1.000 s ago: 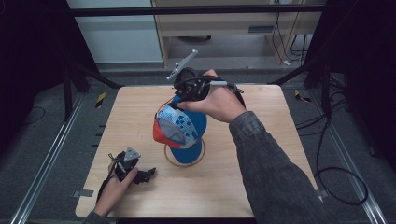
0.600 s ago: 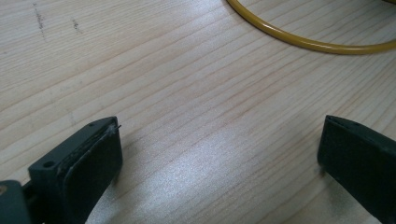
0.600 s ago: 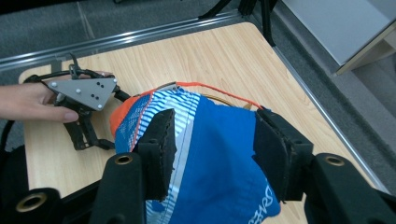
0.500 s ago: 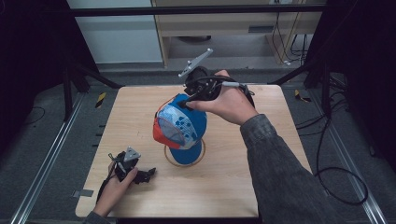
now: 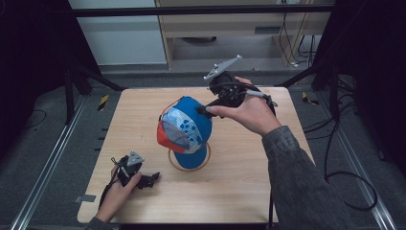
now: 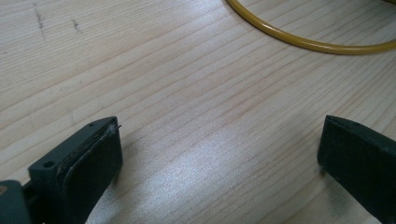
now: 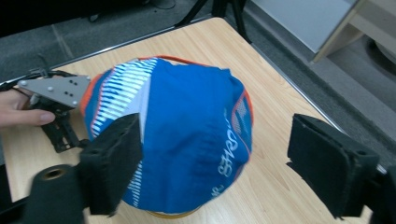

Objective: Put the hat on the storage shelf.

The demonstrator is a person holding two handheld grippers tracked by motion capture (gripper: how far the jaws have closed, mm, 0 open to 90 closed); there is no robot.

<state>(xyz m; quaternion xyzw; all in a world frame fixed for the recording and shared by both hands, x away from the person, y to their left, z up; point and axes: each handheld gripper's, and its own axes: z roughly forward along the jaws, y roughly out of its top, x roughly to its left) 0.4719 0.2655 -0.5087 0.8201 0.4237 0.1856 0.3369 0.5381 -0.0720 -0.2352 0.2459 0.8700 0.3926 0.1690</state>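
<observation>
Left hand [image 5: 118,191] lies low at the near left, wrapped around the black two-jaw left gripper [image 5: 149,179], which rests level with its jaws spread wide apart and nothing between them (confirmed in the left gripper view). Right hand [image 5: 249,111] is raised at mid-height, forearm in a grey sleeve [image 5: 297,177] reaching in from the lower right. It holds the black right gripper [image 7: 233,163] tilted downward, jaws parted wide, gripping nothing.

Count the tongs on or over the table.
2. The left tongs rest low on the table near its front left corner, open. The right tongs hang over the blue cap at the middle, open.
</observation>
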